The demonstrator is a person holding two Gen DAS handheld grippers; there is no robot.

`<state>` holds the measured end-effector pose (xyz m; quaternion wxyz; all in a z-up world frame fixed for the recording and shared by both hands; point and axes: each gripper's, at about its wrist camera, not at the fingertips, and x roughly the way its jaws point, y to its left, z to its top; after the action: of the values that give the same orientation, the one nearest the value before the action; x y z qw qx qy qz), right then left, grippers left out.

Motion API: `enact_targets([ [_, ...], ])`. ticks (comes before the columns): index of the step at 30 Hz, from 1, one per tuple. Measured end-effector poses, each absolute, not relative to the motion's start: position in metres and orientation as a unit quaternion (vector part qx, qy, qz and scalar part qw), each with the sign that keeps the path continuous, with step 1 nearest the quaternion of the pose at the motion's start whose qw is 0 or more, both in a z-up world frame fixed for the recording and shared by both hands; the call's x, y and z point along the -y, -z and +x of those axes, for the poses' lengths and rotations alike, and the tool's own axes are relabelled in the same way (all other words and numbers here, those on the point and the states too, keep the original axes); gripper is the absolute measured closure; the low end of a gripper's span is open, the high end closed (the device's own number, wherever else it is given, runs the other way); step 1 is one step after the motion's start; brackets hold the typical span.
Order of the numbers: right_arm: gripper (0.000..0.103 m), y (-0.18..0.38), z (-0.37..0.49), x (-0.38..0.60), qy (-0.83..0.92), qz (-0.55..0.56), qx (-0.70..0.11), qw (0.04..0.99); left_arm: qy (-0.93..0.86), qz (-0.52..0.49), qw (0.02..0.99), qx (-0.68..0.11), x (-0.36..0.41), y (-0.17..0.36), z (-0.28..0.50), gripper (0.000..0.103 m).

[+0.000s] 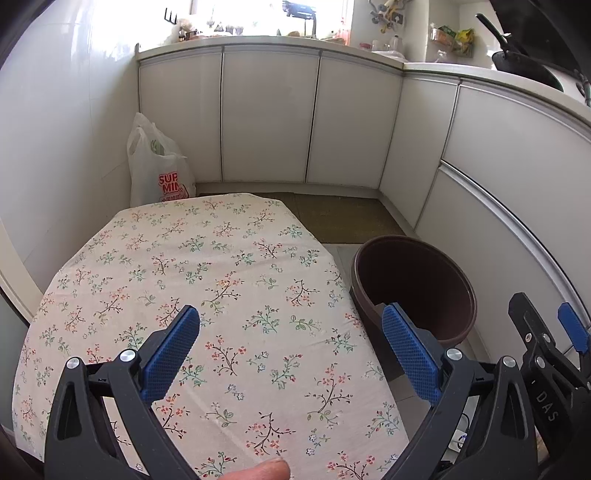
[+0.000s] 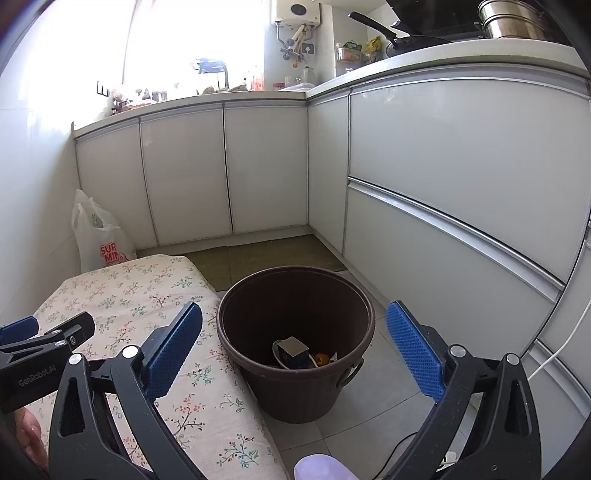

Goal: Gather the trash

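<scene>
Both grippers — the left gripper (image 1: pixel 290 330) and the right gripper (image 2: pixel 295 326) — stood wide open and held nothing. Beside the brown bin (image 2: pixel 229 325), the floral-covered table (image 1: pixel 221 277) showed no litter; a small box (image 2: pixel 293 352) and orange scrap (image 2: pixel 321 359) lay inside the bin. Collecting looked finished — next called for checking for leftovers.

Table: you saw a flowery cloth (image 1: pixel 207 295) over it.
Bag: a white plastic bag (image 1: pixel 157 170) stood by the wall.
Cupboards: white doors (image 1: pixel 269 118) ran around you.
Counter: a black pan (image 2: pixel 402 37) and metal pot (image 2: pixel 513 18) sat up there.
</scene>
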<state>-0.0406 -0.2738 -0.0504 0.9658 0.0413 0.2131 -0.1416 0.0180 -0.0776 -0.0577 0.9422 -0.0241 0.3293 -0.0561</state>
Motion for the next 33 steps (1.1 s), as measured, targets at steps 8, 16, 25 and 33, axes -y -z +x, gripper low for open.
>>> enact_targets([
  [8, 0.007, 0.0512, -0.0396, 0.2740, 0.141, 0.041, -0.215, 0.965, 0.056, -0.021, 0.941, -0.332, 0.0789, 0.0612, 0.0190, 0.007],
  [16, 0.007, 0.0534, -0.0380, 0.2737, 0.139, 0.039, -0.219, 0.965, 0.056, -0.021, 0.940, -0.335, 0.0790, 0.0632, 0.0211, 0.007],
  [25, 0.007, 0.0548, -0.0372, 0.2740, 0.138, 0.038, -0.223, 0.964, 0.054, -0.021, 0.939, -0.340, 0.0793, 0.0669, 0.0238, 0.007],
  [33, 0.007, 0.0558, -0.0358, 0.2749, 0.137, 0.037, -0.228, 0.963, 0.052, -0.022, 0.938, -0.342, 0.0786, 0.0680, 0.0256, 0.007],
])
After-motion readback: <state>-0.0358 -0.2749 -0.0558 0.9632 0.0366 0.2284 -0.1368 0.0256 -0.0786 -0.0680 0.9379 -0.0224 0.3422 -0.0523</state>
